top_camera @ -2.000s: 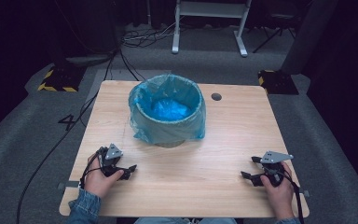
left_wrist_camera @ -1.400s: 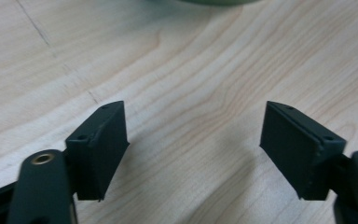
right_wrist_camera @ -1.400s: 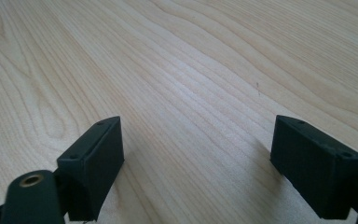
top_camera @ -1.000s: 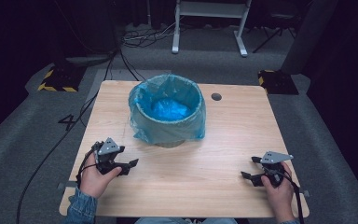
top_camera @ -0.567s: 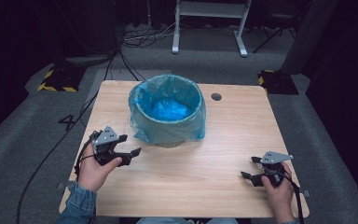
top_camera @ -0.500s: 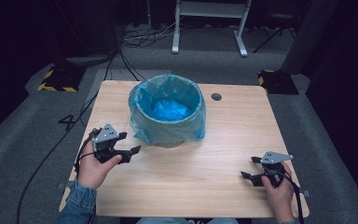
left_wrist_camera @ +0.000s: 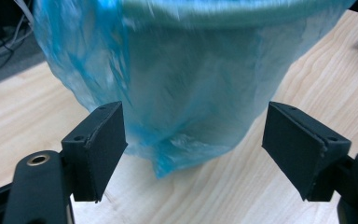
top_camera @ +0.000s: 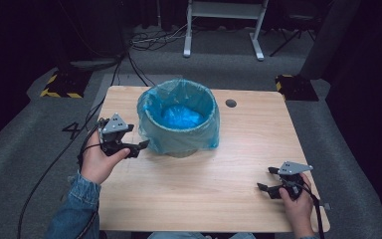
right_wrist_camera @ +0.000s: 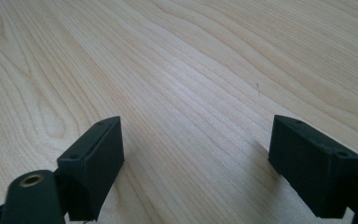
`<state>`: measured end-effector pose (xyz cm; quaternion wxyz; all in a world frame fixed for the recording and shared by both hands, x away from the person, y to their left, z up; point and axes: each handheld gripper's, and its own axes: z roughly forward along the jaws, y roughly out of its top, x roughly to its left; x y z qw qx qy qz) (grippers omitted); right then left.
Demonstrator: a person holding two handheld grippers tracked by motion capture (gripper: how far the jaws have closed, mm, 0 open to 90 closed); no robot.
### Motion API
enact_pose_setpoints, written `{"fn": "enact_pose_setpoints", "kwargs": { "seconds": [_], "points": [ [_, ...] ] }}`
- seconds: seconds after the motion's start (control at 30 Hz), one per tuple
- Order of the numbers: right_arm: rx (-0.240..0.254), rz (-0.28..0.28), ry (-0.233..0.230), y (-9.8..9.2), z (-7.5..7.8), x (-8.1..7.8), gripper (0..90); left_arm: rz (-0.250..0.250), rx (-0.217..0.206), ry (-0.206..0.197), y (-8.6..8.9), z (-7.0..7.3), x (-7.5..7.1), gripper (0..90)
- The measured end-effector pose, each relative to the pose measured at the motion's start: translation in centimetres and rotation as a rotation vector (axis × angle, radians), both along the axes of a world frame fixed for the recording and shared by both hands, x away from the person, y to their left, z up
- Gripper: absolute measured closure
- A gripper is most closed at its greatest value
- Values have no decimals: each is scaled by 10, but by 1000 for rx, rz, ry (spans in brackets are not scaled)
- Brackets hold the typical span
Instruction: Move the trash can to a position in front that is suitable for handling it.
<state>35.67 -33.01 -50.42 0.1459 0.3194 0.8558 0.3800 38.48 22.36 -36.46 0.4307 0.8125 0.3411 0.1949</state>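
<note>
Bin (top_camera: pixel 179 119) with blue liner (left_wrist_camera: pixel 182 93) blocks the path directly ahead of left gripper (top_camera: pixel 137 148). Bare table (top_camera: pixel 229 174) lies open between bin and right gripper (top_camera: pixel 267 179).

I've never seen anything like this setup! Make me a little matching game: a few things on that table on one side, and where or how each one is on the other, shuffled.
Things:
1. left gripper
2. right gripper
3. blue bag
4. round hole

Places or states:
A. lines the bin at the middle of the table
B. open, low over bare wood near the front right corner
C. in the tabletop, behind and right of the bin
D. open, fingers facing the hanging plastic

Pairs: 1-D, 2-B, 3-A, 4-C
</note>
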Motion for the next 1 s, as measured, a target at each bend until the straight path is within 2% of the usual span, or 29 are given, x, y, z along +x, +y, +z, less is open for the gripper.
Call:
{"fn": "enact_pose_setpoints", "kwargs": {
  "seconds": [0.07, 0.17, 0.27, 0.43, 0.47, 0.5, 0.53, 0.57, 0.63, 0.7, 0.73, 0.83, 1.0],
  "points": [
    [0, -1, 0, 0, 0, 0, 179, -9, -15, -6, 0, 7, 5, 212],
    [2, -1, 1, 0, 0, 0, 179, 6, -42, -11, 3, 15, 12, 212],
    [1, 0, 1, 0, 0, 0, 180, 32, -92, -16, 6, 22, 22, 212],
    [0, 0, 0, 0, 0, 0, 179, 60, -99, -35, 3, 31, 36, 212],
    [0, 0, 0, 0, 0, 0, 179, 62, -95, -47, 1, 34, 43, 212],
    [0, 0, 0, 0, 0, 0, 180, 62, -95, -47, 1, 34, 43, 213],
    [0, 0, 0, 0, 0, 0, 179, 72, -107, -52, -2, 35, 51, 213],
    [1, 1, 0, 0, 0, 0, 180, 72, -107, -52, -2, 35, 51, 213],
    [0, 0, 0, 0, 0, 0, 179, 93, -106, -64, -3, 35, 65, 212],
    [0, 0, 0, 0, 0, 0, 179, 100, -106, -64, -4, 34, 69, 213],
    [1, 1, -1, 0, 0, 0, 180, 101, -91, -54, -6, 31, 76, 209],
    [-1, 0, -1, 0, 0, 0, 180, 88, -73, -48, -10, 28, 81, 198],
    [0, 0, -1, 0, 0, 0, 180, 70, -72, -19, -17, 18, 90, 197]
  ]
}}
